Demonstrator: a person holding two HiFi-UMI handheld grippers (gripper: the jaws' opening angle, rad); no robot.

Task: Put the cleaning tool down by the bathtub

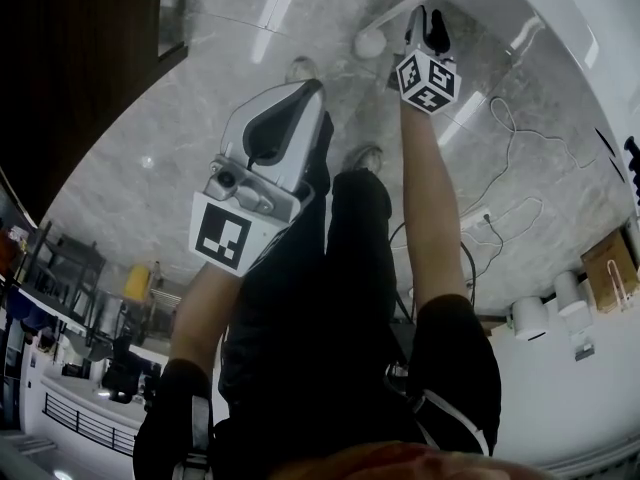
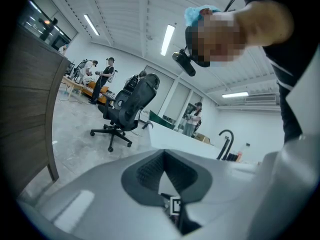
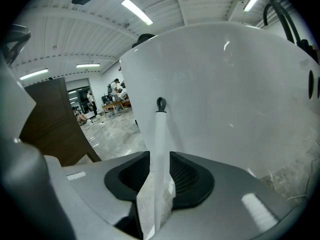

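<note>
The cleaning tool (image 1: pixel 369 43) is a white long-handled brush; its round head rests on the marble floor and its handle (image 3: pixel 160 134) leans up against the white bathtub (image 3: pixel 225 94). In the right gripper view the handle runs between the jaws of my right gripper (image 3: pixel 159 156), which stand open with a thin gap on each side. From the head view, the right gripper (image 1: pixel 428 23) sits by the tub's (image 1: pixel 590 28) curved wall. My left gripper (image 1: pixel 310 88) hangs in front of the person's legs, shut and empty, its tips (image 2: pixel 164 154) meeting.
A dark wooden panel (image 1: pixel 80 68) stands at the left. Loose cables (image 1: pixel 510 198) lie on the floor right of the person's legs, and a cardboard box (image 1: pixel 608 268) sits beyond them. A black office chair (image 2: pixel 127 109) and a black faucet (image 2: pixel 226 141) show ahead of the left gripper.
</note>
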